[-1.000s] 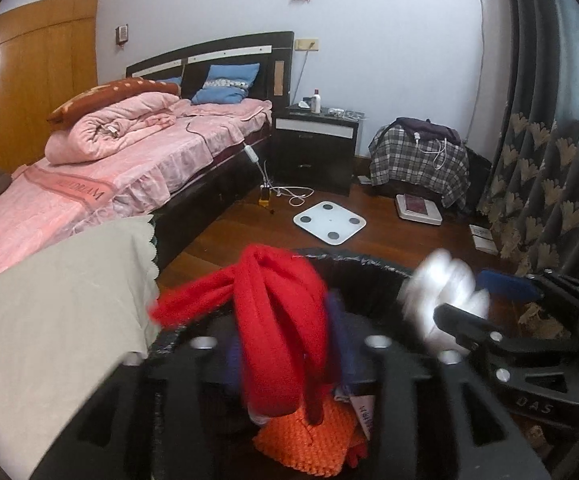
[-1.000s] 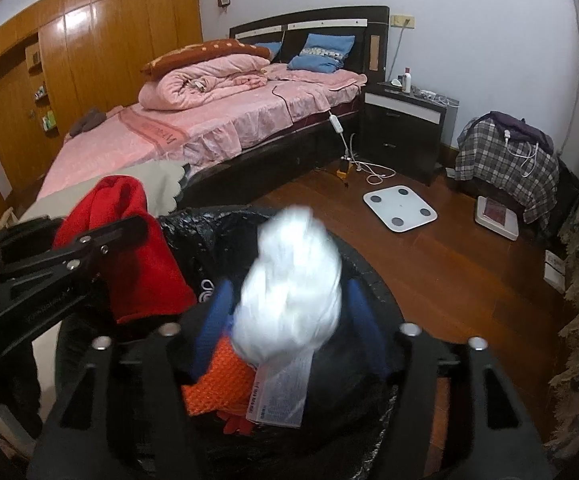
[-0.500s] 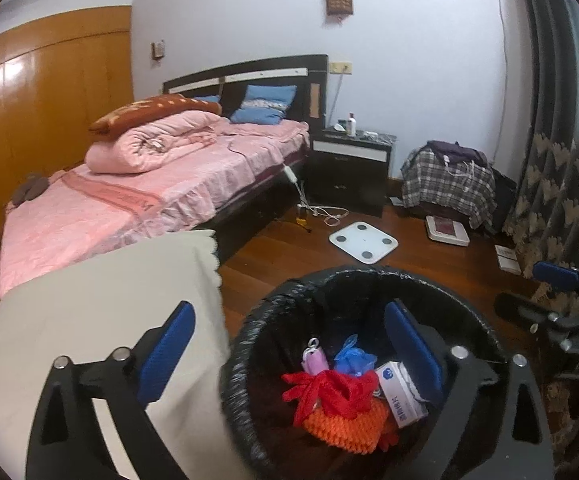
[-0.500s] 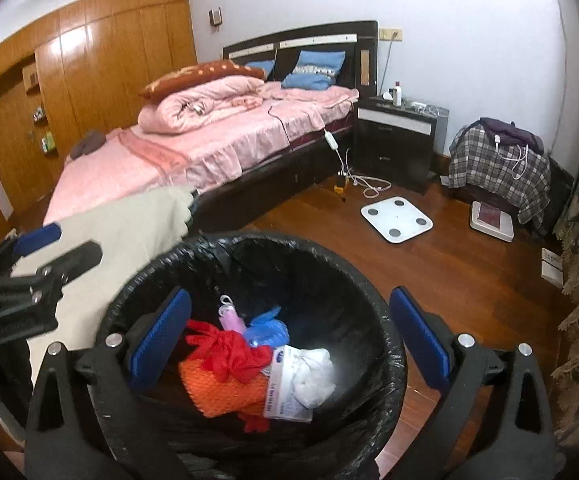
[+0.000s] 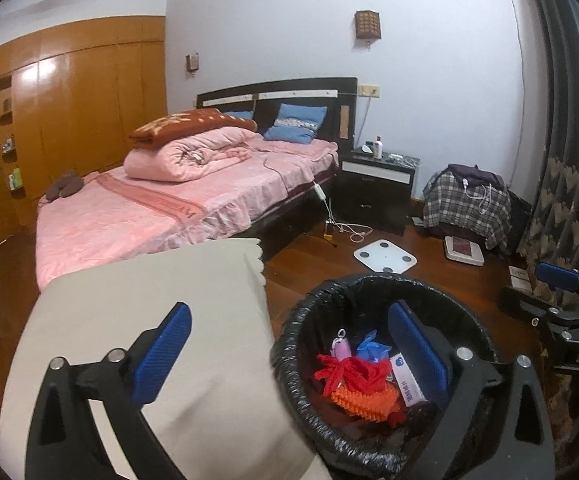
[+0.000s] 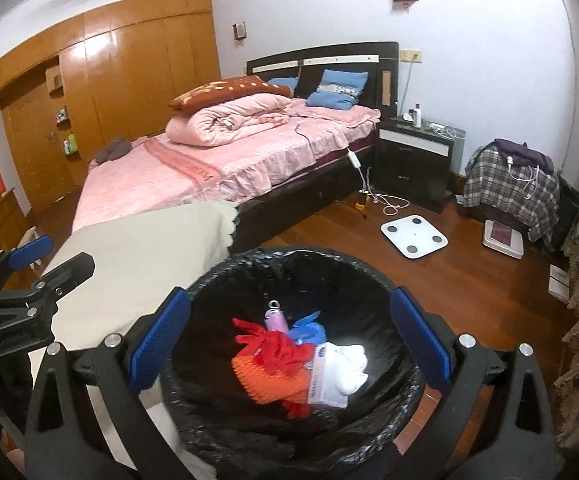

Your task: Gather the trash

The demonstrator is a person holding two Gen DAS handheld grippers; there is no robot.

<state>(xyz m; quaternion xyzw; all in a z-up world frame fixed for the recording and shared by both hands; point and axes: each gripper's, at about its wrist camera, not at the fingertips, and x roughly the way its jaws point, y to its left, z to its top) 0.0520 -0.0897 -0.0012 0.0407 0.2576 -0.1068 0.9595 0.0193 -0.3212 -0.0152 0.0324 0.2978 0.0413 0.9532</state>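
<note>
Both your claws are spread wide and carrying nothing: the left gripper [image 5: 289, 352] hangs with one finger over the beige cloth [image 5: 141, 308] and the other over the bin, while the right gripper [image 6: 287, 336] sits square above the bin mouth. Right below you, the black-lined trash bin [image 6: 225, 272] holds the haul: a red rag [image 6: 277, 346] draped on an orange knit piece [image 6: 273, 384], a white wad [image 6: 349, 364] beside a printed packet [image 6: 321, 380], plus a blue scrap [image 6: 307, 330] and a small pink bottle [image 6: 275, 322]. All of it looks light, soft and crushable, so a pinch on any bunched fold should do; the liner's rim looks thin and slippery. Further out, the bed [image 6: 217, 160], then a white scale [image 6: 413, 236] on the floor; no loose trash shows there.
</note>
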